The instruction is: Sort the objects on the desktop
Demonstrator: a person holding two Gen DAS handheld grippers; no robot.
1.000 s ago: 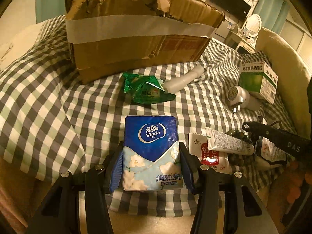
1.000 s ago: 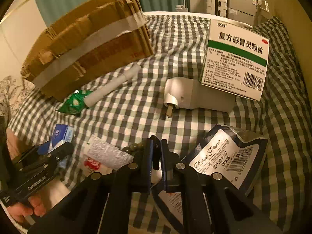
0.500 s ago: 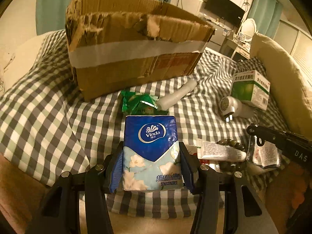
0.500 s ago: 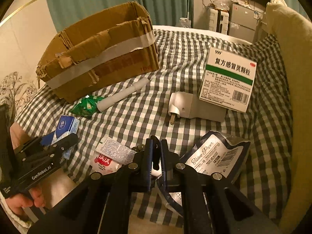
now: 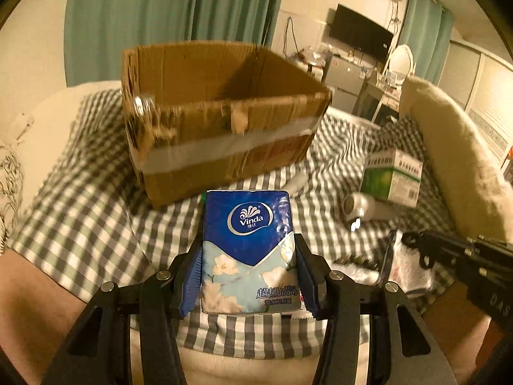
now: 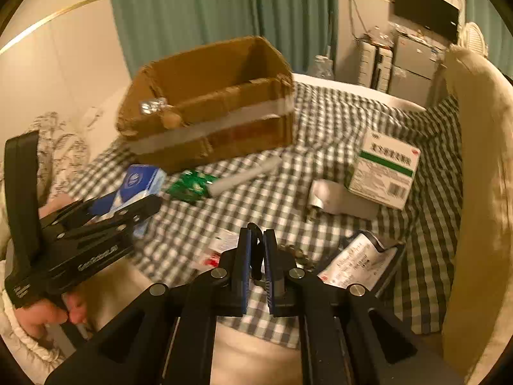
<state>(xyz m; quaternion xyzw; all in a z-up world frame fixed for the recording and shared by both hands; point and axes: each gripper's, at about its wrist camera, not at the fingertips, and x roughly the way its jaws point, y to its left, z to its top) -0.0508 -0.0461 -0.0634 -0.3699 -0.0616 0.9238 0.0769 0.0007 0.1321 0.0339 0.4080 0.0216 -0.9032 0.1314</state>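
Both tongs have risen since a second ago, so the cardboard box [image 5: 221, 118] now shows its open inside. The left tongs [image 5: 248, 276] clamp the blue tissue pack [image 5: 248, 250] by its sides, above the checked bed cover [image 5: 93, 211], long axis pointing toward the box. The right tongs [image 6: 255, 256] are closed, holding something dark I cannot identify.

Ahead of the left fingers [image 5: 195, 276], the open brown cardboard box [image 5: 221, 122] blocks the way low down; its top stands open. Right of them, bare grey-checked bedcover [image 5: 323, 221] lies before the green-white carton [image 5: 391, 176].
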